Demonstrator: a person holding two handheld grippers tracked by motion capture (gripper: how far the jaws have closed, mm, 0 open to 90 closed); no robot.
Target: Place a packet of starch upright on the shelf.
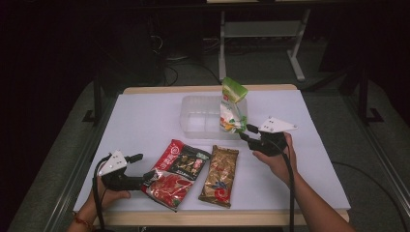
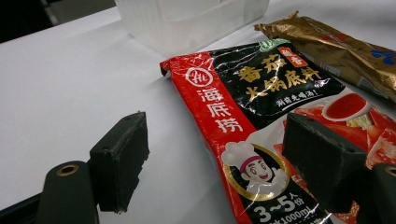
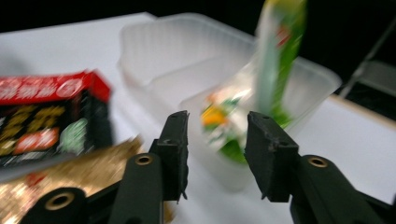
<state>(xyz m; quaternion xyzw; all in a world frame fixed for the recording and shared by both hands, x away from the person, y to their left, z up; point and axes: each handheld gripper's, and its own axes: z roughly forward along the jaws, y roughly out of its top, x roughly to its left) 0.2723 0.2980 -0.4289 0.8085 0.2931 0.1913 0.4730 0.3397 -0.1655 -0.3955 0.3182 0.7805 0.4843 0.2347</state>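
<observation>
A white rectangular table (image 1: 145, 121) is bearing everything, its far edge showing a strip of bare wood. Toward its far middle a clear plastic two-compartment tray (image 1: 196, 118) is sitting; the compartment nearer the left gripper's side is showing nothing inside, while the other is holding a green and white foil pouch (image 1: 232, 108), which is standing nearly upright and leaning against the tray wall, its top rising well above the rim. In the right gripper view the pouch is blurring, and its lower part is showing only through the cloudy plastic, so its print is not reading. Nearer the person, a red and black printed sauce packet (image 1: 176, 174) is lying flat, and just beside it a gold foil packet (image 1: 220, 176) is lying flat as well; whether the two are touching cannot be told. In the left gripper view the gold packet is running off the right edge. The left gripper (image 1: 145, 175) is resting low at the red packet's near corner, its jaws standing wide apart, one over the packet's edge and one over bare table, with neither pad pressing. The right gripper (image 1: 247, 134) is hanging just beside the tray's near wall, jaws parted and holding nothing, the pouch lying beyond them.
</observation>
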